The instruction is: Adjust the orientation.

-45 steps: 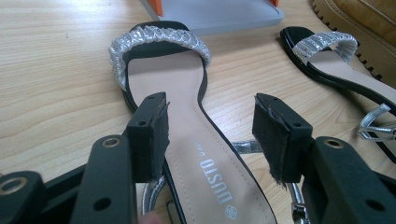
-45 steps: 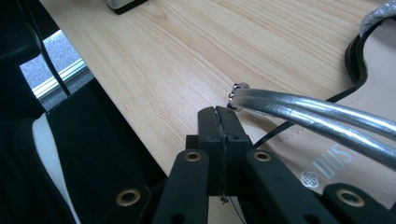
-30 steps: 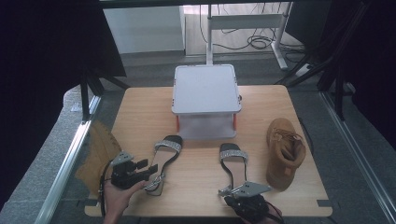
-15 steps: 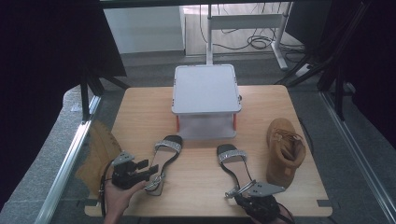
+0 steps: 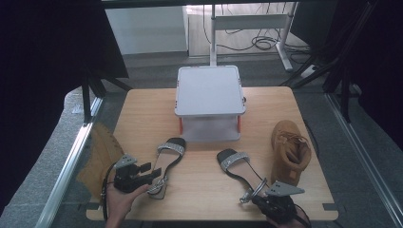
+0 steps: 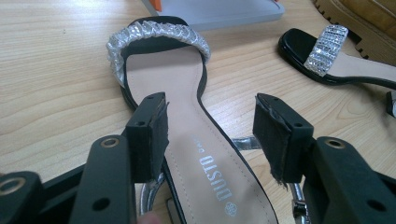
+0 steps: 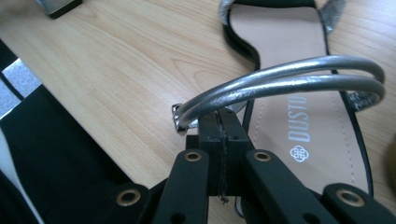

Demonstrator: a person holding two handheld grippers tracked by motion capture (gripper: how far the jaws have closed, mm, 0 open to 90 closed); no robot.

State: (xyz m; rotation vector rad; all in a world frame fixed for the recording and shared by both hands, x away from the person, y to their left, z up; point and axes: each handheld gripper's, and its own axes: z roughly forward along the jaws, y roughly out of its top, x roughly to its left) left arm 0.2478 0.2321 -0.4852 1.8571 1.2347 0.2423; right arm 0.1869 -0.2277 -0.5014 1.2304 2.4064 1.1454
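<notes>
Two black sandals with glittery silver toe bands lie on the wooden table (image 5: 142, 114). The left sandal (image 5: 167, 161) points toward the box. My left gripper (image 5: 153, 172) is open with its jaws on either side of the sandal's narrow waist (image 6: 187, 93), and the right pad (image 6: 273, 135) stands clear of the edge. The right sandal (image 5: 240, 168) lies diagonally, heel toward the front right. My right gripper (image 5: 255, 195) is shut on its silver ankle strap (image 7: 289, 79), which loops just above the closed jaw tips (image 7: 219, 116). The insole (image 7: 289, 56) lies beyond.
A grey lidded box (image 5: 209, 92) with orange clips stands at the back middle of the table. A tan boot (image 5: 290, 152) lies at the right, close to the right sandal. Another tan boot (image 5: 97, 156) sits beyond the table's left edge.
My right gripper has slid to the right along the front edge with the strap in it, swinging the right sandal's heel rightward. The left gripper and left sandal have stayed put.
</notes>
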